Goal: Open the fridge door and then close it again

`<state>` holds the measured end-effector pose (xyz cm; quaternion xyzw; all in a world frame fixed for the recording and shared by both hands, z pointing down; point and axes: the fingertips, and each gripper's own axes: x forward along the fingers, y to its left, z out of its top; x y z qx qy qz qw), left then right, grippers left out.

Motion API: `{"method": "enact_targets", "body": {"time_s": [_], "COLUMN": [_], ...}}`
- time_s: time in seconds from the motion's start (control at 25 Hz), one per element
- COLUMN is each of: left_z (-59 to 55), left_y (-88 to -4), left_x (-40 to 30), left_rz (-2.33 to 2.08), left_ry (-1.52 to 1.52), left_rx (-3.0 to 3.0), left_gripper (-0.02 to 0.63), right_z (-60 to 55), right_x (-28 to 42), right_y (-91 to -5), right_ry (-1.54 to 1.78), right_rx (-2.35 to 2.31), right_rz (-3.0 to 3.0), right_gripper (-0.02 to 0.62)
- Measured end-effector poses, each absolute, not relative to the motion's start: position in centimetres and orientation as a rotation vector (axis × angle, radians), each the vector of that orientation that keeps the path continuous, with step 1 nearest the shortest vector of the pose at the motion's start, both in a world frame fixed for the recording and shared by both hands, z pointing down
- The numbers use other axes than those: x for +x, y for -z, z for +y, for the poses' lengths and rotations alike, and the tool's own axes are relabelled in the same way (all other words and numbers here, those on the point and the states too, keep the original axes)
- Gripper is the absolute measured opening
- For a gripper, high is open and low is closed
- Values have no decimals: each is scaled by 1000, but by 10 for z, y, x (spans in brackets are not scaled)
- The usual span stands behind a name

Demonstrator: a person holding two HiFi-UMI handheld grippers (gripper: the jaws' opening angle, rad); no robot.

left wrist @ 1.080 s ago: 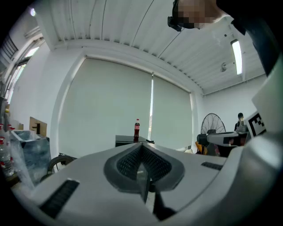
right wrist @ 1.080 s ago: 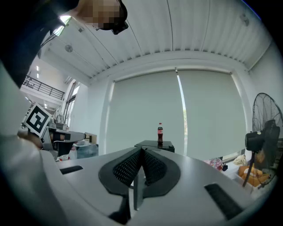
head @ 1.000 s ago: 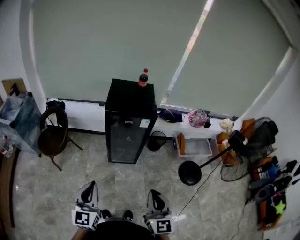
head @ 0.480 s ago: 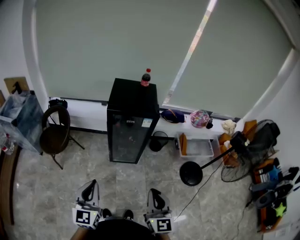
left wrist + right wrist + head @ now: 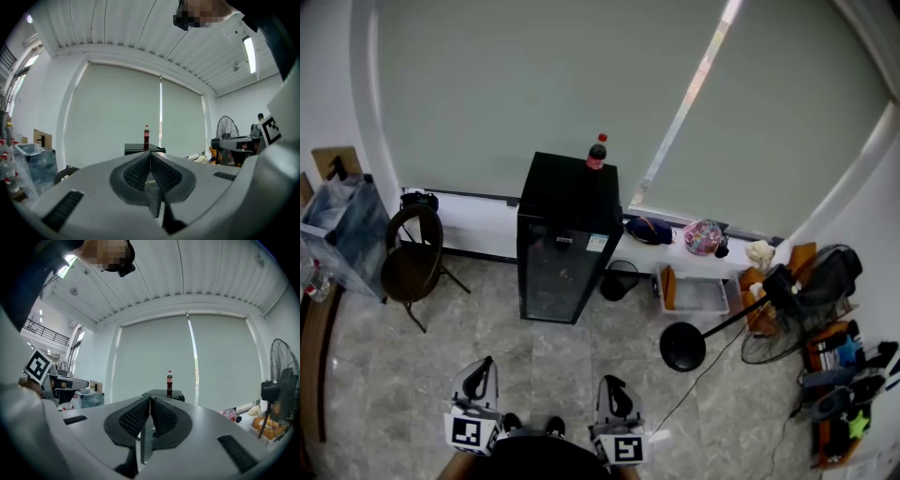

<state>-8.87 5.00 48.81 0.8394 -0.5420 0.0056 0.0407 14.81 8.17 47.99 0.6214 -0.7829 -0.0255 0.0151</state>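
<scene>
A small black fridge (image 5: 565, 234) with a glass door stands against the far wall, its door closed. A cola bottle (image 5: 597, 153) stands on its top. Both grippers sit close to my body at the bottom of the head view, well short of the fridge. My left gripper (image 5: 478, 382) is shut with nothing in it; so is my right gripper (image 5: 614, 396). In the left gripper view the shut pads (image 5: 150, 173) point level toward the fridge top (image 5: 144, 149) and bottle (image 5: 146, 137). The right gripper view shows the same fridge (image 5: 164, 394) and bottle (image 5: 169, 382) beyond its shut pads (image 5: 150, 417).
A dark chair (image 5: 411, 258) stands left of the fridge, with a clear plastic bag (image 5: 337, 232) beyond it. Right of the fridge are a small bin (image 5: 620, 279), a white tray (image 5: 697, 293), a floor fan (image 5: 750, 314) with its round base, and clutter (image 5: 839, 375) by the right wall.
The view has shifted slightly, so the fridge sits a little higher and further right in the picture. Both grippers stay shut in the same spot.
</scene>
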Motion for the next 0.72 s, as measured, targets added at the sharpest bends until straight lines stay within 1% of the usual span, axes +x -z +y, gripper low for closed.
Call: {"method": "enact_targets", "body": {"time_s": [0.12,0.4,0.64,0.72], "left_z": [50,49,52,53], "left_y": [-488,-488,-489,-490], "left_x": [-89,-91,-93,-94], "left_rz": [-1674,-1694,-1698,-1702], "left_ry": [-22,-27,-35,-40], "left_rx": [2586,2590,2607,2610], "left_gripper": [11,72,149,160], "right_z": [82,83,83,84], "right_x": [148,149,149,148], "right_y": [-482,-481,-480,-482], "right_ry": [87,83,70,60], "right_rx": [1919,1925,1934,1918], "right_rz": [-2427,-2433,-2435,-2434], "right_gripper": [31,74,163,188]}}
